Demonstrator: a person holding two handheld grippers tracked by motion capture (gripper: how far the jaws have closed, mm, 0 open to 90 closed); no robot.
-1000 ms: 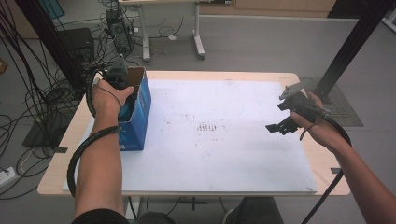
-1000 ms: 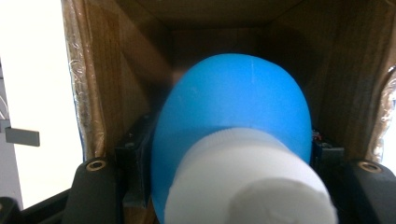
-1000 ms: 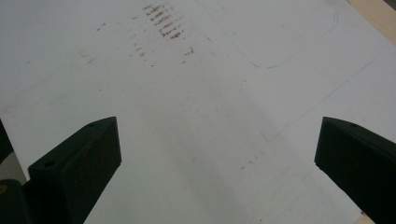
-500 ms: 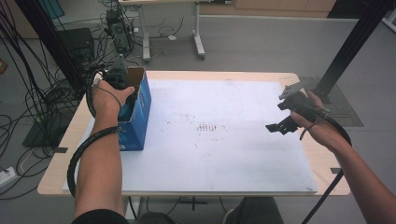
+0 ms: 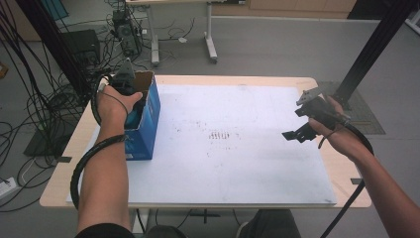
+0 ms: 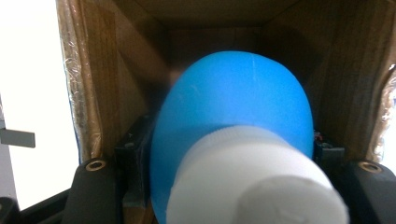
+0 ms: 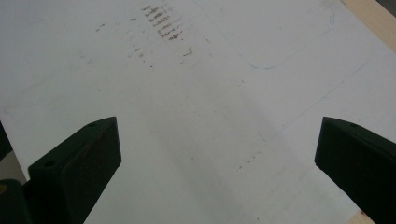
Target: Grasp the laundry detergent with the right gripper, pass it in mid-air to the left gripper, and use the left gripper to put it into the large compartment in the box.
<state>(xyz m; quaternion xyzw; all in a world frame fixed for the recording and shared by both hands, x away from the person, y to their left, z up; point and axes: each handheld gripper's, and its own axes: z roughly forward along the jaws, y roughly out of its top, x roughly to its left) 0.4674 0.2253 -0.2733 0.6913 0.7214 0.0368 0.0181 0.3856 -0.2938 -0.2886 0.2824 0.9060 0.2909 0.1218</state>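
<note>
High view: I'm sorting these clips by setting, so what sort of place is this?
Probably a lab or workshop, not a home: cable bundles trail over a bare grey floor, a black frame post stands beside the table, and another desk's metal legs stand behind.

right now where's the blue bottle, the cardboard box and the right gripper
blue bottle [image 6: 233, 116], left gripper view, its rounded blue body
cardboard box [image 5: 148, 124], high view, its blue outer side
right gripper [image 7: 217, 163], right gripper view, midway between its open jaws
</note>
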